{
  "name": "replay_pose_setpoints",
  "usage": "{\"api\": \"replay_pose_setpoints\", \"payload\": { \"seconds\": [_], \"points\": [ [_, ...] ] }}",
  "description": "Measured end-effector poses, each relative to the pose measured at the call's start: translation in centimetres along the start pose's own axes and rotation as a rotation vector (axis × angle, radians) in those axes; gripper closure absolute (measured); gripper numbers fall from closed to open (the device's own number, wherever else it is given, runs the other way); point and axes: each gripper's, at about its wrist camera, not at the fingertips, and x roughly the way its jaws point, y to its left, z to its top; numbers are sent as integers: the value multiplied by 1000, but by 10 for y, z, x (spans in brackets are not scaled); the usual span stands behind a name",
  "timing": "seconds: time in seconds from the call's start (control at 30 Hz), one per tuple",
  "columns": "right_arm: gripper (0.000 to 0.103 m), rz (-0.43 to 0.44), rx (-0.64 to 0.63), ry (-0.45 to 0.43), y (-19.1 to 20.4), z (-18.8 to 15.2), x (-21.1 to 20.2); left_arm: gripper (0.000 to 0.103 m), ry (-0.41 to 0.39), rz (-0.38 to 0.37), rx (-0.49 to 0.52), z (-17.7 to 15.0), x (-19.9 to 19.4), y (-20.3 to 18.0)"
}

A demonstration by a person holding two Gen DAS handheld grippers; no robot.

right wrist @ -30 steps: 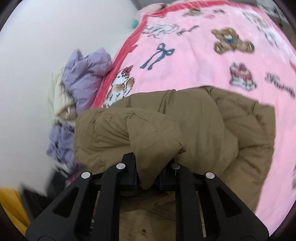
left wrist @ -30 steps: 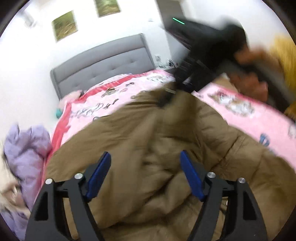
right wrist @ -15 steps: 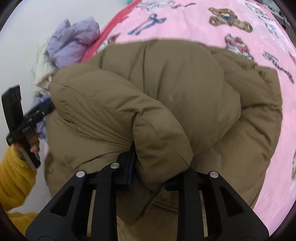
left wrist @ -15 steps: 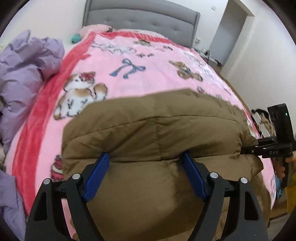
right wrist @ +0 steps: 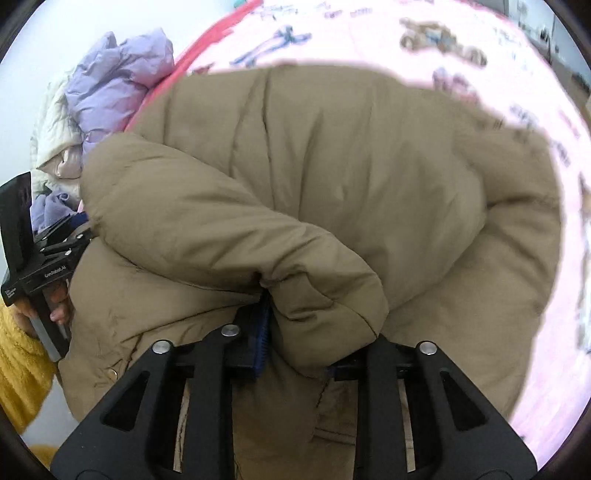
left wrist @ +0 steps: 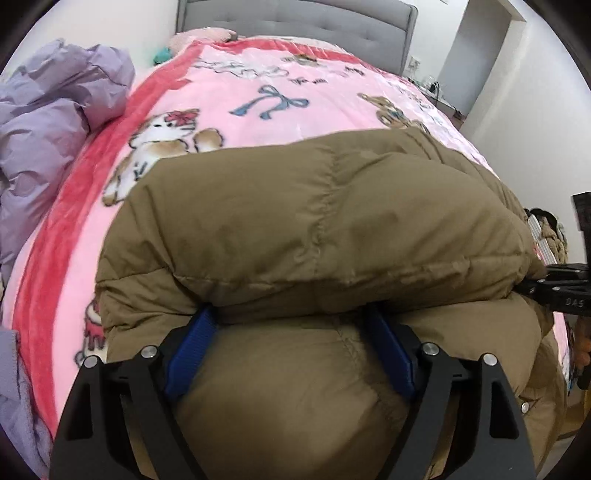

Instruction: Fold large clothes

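Looking along the left tongs (left wrist: 291, 321): spread wide, tips tucked under the top fold of the brown jacket (left wrist: 332, 221), bottom middle, on the pink blanket (left wrist: 258, 81); so puffy, could pop open once let go. Looking along the right tongs (right wrist: 295, 332): closing narrow, pinching a jacket fold at bottom middle; could slip out, right pad hidden under cloth.

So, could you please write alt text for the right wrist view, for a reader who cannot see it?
The right gripper has its jaws closing on a fold of a puffy brown jacket that lies on a pink cartoon-print blanket. The left gripper sits at the jacket's left edge, with a crumpled lilac garment behind it.
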Motion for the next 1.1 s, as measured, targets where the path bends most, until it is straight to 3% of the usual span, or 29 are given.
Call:
{"api": "replay_pose_setpoints", "payload": {
  "seconds": [0.1, 0.2, 0.27, 0.43, 0.53, 0.6, 0.67, 0.77, 0.87, 0.93, 1.07, 1.1],
  "points": [
    [89, -46, -90, -110, 14, 3, -38, 22, -47, 54, 19, -4, -20, -8],
    [88, -41, -50, -138, 8, 14, -62, 21, -132, 64, 54, -12, -44, -23],
    [88, -36, 13, -118, -2, 22, -57, 21, -132, 67, 53, -14, -46, -28],
    [76, -97, 10, -36, -4, 23, -8, 21, -77, 77, -15, -21, -24, -32],
    [72, -103, 39, -71, -6, 14, -3, 21, -103, 113, 11, -24, -22, -36],
    [51, -138, 61, -128, -3, 6, -16, 21, -133, 115, 12, -24, -32, -35],
    [40, -185, 71, -217, 2, -6, -37, 21, -183, 130, 17, -23, -49, -31],
    [37, -192, 68, -361, 13, -23, -74, 16, -268, 134, 19, -14, -79, -18],
    [37, -168, -3, -490, 30, -28, -100, 16, -259, 87, 2, 12, -87, 4],
    [38, -155, -45, -486, 39, -15, -99, 16, -232, 93, -5, 33, -77, 18],
    [73, -104, -59, -401, 51, 19, -68, 18, -152, 69, -66, 67, -49, 34],
    [74, -94, -45, -380, 51, 25, -61, 18, -112, 50, -87, 73, -36, 35]
  ]
}}
